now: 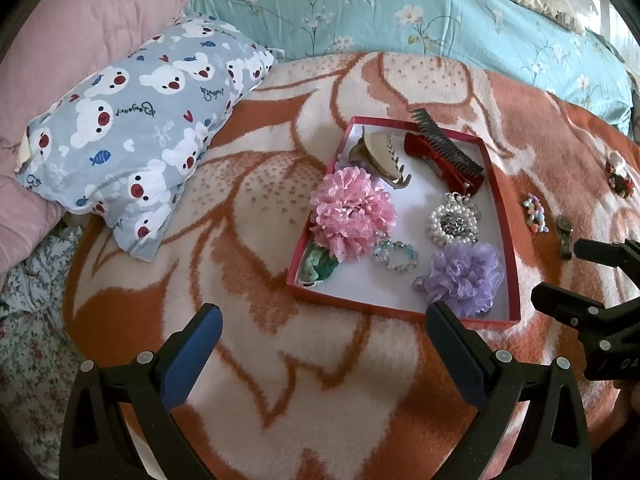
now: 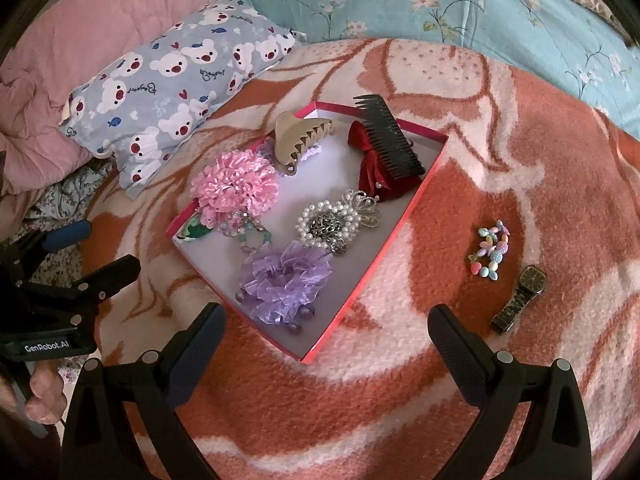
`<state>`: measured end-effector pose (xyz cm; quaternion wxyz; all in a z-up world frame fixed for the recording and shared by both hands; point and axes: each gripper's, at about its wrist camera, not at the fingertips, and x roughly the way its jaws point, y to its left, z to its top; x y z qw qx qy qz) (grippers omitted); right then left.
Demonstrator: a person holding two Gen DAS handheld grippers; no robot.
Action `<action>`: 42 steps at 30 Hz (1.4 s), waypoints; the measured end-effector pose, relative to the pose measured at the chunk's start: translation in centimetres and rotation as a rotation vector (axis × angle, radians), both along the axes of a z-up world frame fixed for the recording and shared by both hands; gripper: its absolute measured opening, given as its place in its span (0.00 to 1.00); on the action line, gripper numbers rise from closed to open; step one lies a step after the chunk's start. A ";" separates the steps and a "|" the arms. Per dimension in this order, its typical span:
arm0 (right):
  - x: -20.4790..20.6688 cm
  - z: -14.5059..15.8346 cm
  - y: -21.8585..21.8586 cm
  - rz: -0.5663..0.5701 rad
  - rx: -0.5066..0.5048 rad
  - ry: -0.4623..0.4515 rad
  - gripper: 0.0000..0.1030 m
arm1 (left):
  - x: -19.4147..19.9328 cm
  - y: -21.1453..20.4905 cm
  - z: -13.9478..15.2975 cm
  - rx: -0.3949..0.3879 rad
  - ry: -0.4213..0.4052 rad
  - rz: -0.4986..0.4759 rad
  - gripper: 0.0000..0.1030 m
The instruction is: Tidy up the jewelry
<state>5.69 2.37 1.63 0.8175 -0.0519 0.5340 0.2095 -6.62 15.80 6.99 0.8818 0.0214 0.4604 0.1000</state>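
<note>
On the blanket beside the box, both grippers, left and right, gape wide, empty. The watch could sink into fuzz and slip out.

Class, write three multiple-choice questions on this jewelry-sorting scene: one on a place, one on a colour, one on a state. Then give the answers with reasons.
1. Where does the watch lie?
A. in the box
B. on the blanket, outside the box
C. on the pillow

2. What colour are the walls of the box?
A. red
B. green
C. black

3. How does the right gripper stand?
A. shut on the watch
B. shut on the comb
C. open, holding nothing

Answers: 1 B, it rests on the blanket beside the bead bracelet. 2 A, its rim shows red. 3 C, its fingers stand wide apart with only blanket between.
</note>
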 end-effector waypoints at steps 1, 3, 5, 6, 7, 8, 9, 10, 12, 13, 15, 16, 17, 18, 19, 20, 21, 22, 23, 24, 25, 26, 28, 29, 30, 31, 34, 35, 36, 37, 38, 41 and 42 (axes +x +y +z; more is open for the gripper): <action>0.0 0.0 0.0 0.001 0.001 -0.001 0.99 | 0.0 0.0 0.0 0.001 0.000 0.000 0.99; 0.0 0.0 0.1 0.002 0.000 -0.003 0.99 | 0.0 0.0 0.0 0.002 -0.001 0.001 0.99; -0.1 0.0 0.2 0.002 0.001 -0.004 0.99 | 0.0 0.0 0.0 0.003 -0.002 0.001 0.99; -0.1 0.0 0.3 0.001 0.001 -0.005 0.99 | 0.0 0.0 0.0 0.003 -0.002 0.001 0.99; -0.1 0.0 0.3 0.001 0.002 -0.005 0.99 | 0.0 0.0 0.0 0.006 -0.004 0.003 0.99; -0.1 0.0 0.3 0.001 0.001 -0.005 0.99 | -0.1 0.1 0.0 0.009 -0.007 0.004 0.99; -0.1 0.0 0.3 0.001 0.001 -0.005 0.99 | -0.1 0.1 0.0 0.013 -0.009 0.004 0.99; -0.1 0.0 0.3 0.001 0.000 -0.004 0.99 | 0.0 0.1 0.0 0.015 -0.010 0.004 0.99; -0.1 -0.1 0.3 0.000 0.000 -0.004 0.99 | -0.1 0.1 0.0 0.015 -0.011 0.003 0.99; -0.1 -0.1 0.3 0.000 0.001 -0.004 0.99 | -0.1 0.1 0.0 0.016 -0.011 0.001 0.99; -0.1 -0.1 0.3 0.001 0.000 -0.004 0.99 | -0.1 0.0 0.0 0.017 -0.011 0.000 0.99; -0.1 -0.1 0.2 0.001 0.000 -0.004 0.99 | -0.1 0.0 0.0 0.017 -0.012 -0.001 0.99; -0.1 -0.1 0.2 0.001 0.000 -0.004 0.99 | 0.0 0.0 0.0 0.016 -0.011 -0.001 0.99; -0.1 -0.1 0.3 0.001 0.000 -0.002 0.99 | -0.1 -0.1 0.0 0.016 -0.011 -0.002 0.99; -0.2 -0.2 0.4 -0.001 0.000 -0.002 0.99 | -0.1 0.0 0.0 0.015 -0.010 -0.002 0.99; -0.2 -0.2 0.4 -0.001 0.001 -0.001 0.99 | -0.1 0.0 0.0 0.013 -0.009 -0.002 0.99; -0.2 -0.2 0.4 -0.001 0.001 -0.001 0.99 | -0.1 0.0 0.0 0.013 -0.009 -0.002 0.99; -0.2 -0.2 0.4 -0.002 0.001 -0.001 0.99 | 0.0 0.0 0.0 0.012 -0.007 -0.001 0.99; -0.2 -0.2 0.4 -0.002 0.001 -0.001 0.99 | 0.0 0.0 0.0 0.010 -0.007 -0.001 0.99; -0.2 -0.2 0.4 -0.002 0.001 -0.001 0.99 | 0.0 0.0 -0.1 0.010 -0.007 -0.001 0.99; -0.2 -0.2 0.4 -0.002 0.002 -0.001 0.99 | 0.0 0.0 -0.1 0.008 -0.007 -0.001 0.99; -0.2 -0.2 0.4 -0.002 0.002 -0.001 0.99 | 0.0 0.0 -0.1 0.007 -0.007 -0.001 0.99; -0.2 -0.2 0.3 -0.002 0.001 -0.001 0.99 | 0.0 0.0 -0.1 0.004 -0.005 0.003 0.99; -0.2 -0.2 0.3 -0.002 0.001 0.000 0.99 | 0.1 0.0 -0.2 0.003 -0.005 0.002 0.99; -0.2 -0.2 0.3 -0.002 0.002 0.000 0.99 | 0.0 0.0 -0.1 0.003 -0.005 0.003 0.99; -0.1 -0.2 0.3 -0.001 0.002 0.000 0.99 | 0.0 -0.1 -0.2 0.003 -0.004 0.003 0.99; -0.1 -0.2 0.3 -0.002 0.002 0.000 0.99 | 0.0 -0.1 -0.2 0.003 -0.003 0.003 0.99; -0.1 -0.2 0.3 -0.002 0.001 -0.001 0.99 | 0.0 -0.1 -0.2 0.002 -0.003 0.003 0.99; -0.1 -0.2 0.2 -0.002 0.001 0.000 0.99 | 0.1 -0.2 -0.3 0.002 -0.002 0.003 0.99; -0.2 -0.2 0.3 -0.003 0.000 0.001 0.99 | 0.1 -0.2 -0.3 0.002 -0.002 0.003 0.99; -0.2 -0.3 0.3 -0.003 0.000 0.001 0.99 | 0.1 -0.2 -0.3 0.001 -0.001 0.002 0.99; -0.3 -0.4 0.2 -0.006 0.002 0.003 0.99 | 0.1 -0.2 -0.3 0.002 -0.002 0.002 0.99; -0.3 -0.3 0.3 -0.006 0.003 0.002 0.99 | 0.1 -0.3 -0.4 0.002 -0.001 0.001 0.99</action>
